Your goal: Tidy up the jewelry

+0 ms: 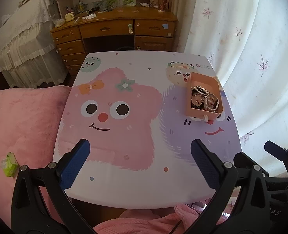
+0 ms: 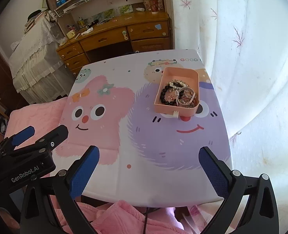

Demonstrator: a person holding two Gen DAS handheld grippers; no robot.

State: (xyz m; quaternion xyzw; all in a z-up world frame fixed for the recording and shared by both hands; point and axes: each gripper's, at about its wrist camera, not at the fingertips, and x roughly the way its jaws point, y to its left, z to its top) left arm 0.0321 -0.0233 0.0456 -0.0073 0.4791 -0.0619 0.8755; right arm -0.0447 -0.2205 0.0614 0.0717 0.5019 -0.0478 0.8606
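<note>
It was a home bedroom, shown by a cluttered wooden desk (image 1: pixel 114 27) with drawers, a leaf-printed curtain (image 1: pixel 241 39), a pink blanket (image 1: pixel 23 120), and a cartoon-printed table (image 1: pixel 144 136).

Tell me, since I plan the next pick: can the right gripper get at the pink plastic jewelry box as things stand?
Probably yes. The right gripper, jaws open and empty, faces the pink plastic jewelry box across bare printed tabletop; nothing lies between.
</note>
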